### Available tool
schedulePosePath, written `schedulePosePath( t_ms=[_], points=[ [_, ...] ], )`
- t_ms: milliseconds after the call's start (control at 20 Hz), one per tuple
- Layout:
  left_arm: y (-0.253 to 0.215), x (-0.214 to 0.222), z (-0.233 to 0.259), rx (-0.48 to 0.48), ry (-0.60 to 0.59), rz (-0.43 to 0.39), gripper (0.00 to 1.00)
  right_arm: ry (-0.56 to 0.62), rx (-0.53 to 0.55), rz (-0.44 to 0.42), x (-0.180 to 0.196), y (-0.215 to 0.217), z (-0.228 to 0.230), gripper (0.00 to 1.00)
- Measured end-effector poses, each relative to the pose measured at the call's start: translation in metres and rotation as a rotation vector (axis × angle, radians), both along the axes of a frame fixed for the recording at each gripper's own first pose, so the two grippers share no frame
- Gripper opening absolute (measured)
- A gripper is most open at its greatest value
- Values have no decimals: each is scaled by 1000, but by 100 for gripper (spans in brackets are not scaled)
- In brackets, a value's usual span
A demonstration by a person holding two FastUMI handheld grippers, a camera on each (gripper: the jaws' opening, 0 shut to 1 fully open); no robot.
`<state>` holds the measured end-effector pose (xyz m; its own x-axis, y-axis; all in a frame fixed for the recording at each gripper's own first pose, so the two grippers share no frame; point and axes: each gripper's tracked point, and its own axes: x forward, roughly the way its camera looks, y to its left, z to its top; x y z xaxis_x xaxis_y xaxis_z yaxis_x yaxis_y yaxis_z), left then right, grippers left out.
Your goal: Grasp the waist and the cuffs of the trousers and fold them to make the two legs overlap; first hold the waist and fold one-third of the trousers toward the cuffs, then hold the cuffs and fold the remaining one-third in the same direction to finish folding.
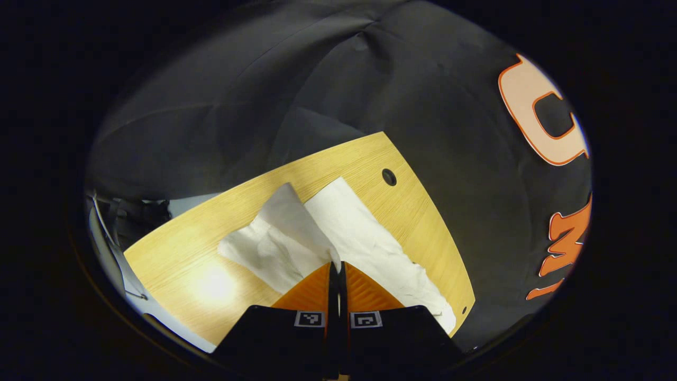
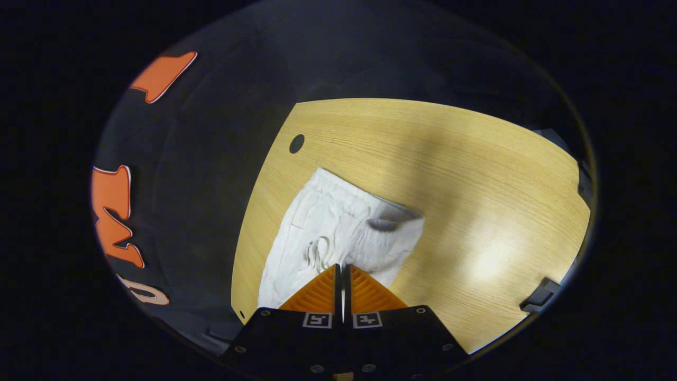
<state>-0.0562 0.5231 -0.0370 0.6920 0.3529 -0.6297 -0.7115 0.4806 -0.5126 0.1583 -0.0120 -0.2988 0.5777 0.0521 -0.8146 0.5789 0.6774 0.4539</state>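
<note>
White trousers (image 1: pixel 365 238) lie on the wooden table (image 1: pixel 174 264). In the left gripper view two cloth panels spread away from me, and the left one (image 1: pixel 275 238) rises in a crease to my left gripper (image 1: pixel 336 264), whose fingers are pressed together on the fabric. In the right gripper view the trousers' elastic waistband (image 2: pixel 344 193) lies at the far end with the drawstring (image 2: pixel 317 254) nearer. The right side of the waist is lifted and casts a shadow. My right gripper (image 2: pixel 342 267) is shut on the cloth just below the drawstring.
The table has a round cable hole (image 1: pixel 389 177) (image 2: pixel 296 143) near its far corner and a small hole (image 1: pixel 464 310) by its edge. Black booth cloth (image 1: pixel 317 79) hangs behind the table. A dark object (image 2: pixel 539 299) sits at the table's right edge. Bare wood (image 2: pixel 476 185) lies right of the trousers.
</note>
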Motion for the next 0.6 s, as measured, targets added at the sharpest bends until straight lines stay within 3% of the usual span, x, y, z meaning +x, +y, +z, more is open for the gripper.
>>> schedulePosePath(
  t_ms=[150, 300, 450, 550, 600],
  points=[
    [8, 20, 3, 16, 21, -13, 4, -6, -52, 48, 24, 3, 4, 0],
    [-4, 35, -5, 4, 29, -50, 4, 55, -87, 127, 0, 9, 1, 0],
    [-6, 40, -9, -17, 15, -48, 4, 53, -88, 39, -28, -11, 4, 4],
    [-6, 39, -9, -24, 14, -49, 4, 94, -93, -11, -58, -30, -6, 40],
    [-6, 38, -9, -25, 14, -51, 5, 120, -99, -32, -73, -38, -13, 52]
  ],
)
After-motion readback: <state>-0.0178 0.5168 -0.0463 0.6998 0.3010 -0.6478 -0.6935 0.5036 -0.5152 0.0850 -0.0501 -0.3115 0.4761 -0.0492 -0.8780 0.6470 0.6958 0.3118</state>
